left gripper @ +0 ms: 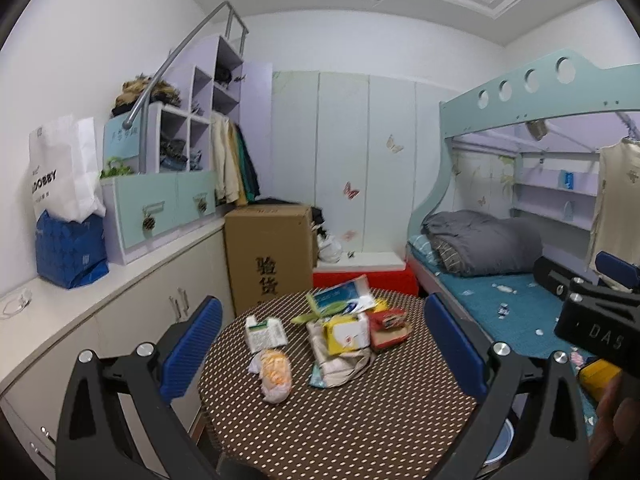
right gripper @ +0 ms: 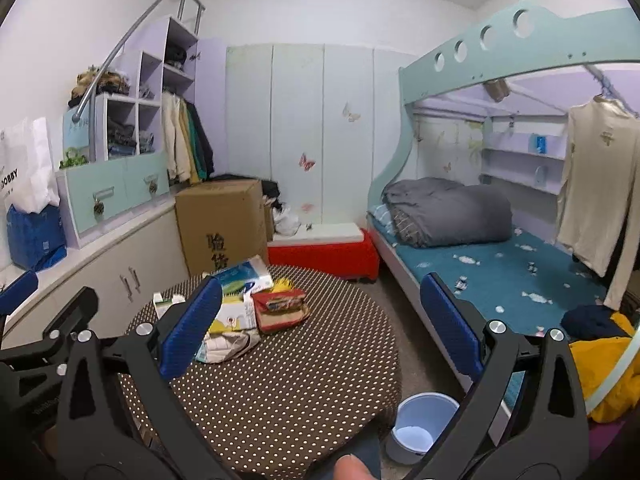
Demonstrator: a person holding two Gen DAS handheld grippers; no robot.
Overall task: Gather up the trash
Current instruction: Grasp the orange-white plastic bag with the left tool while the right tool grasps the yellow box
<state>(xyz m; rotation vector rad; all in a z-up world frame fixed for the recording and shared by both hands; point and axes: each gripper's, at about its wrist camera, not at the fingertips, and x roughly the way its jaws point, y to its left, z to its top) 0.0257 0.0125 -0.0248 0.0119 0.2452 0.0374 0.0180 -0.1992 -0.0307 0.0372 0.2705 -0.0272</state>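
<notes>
A round brown polka-dot table (left gripper: 340, 412) (right gripper: 288, 384) carries a heap of trash: a crumpled orange-and-white wrapper (left gripper: 274, 372), a small white-green carton (left gripper: 265, 332) (right gripper: 166, 302), a yellow-white box (left gripper: 346, 332) (right gripper: 234, 316), a red packet (left gripper: 386, 318) (right gripper: 280, 300), a blue-white tissue pack (left gripper: 344, 296) (right gripper: 244, 276) and crumpled paper (left gripper: 340, 364) (right gripper: 228, 344). My left gripper (left gripper: 324, 348) hangs open above the near side of the table, empty. My right gripper (right gripper: 320, 328) is open and empty too, over the table's right part. A pale blue bin (right gripper: 420, 424) stands on the floor right of the table.
A cardboard box (left gripper: 268, 252) (right gripper: 222, 224) and a red bench (right gripper: 324, 254) stand behind the table. White cabinets (left gripper: 132, 320) run along the left wall. A bunk bed (right gripper: 500, 264) with grey bedding fills the right. The right gripper's body (left gripper: 600, 312) shows at the left wrist view's right edge.
</notes>
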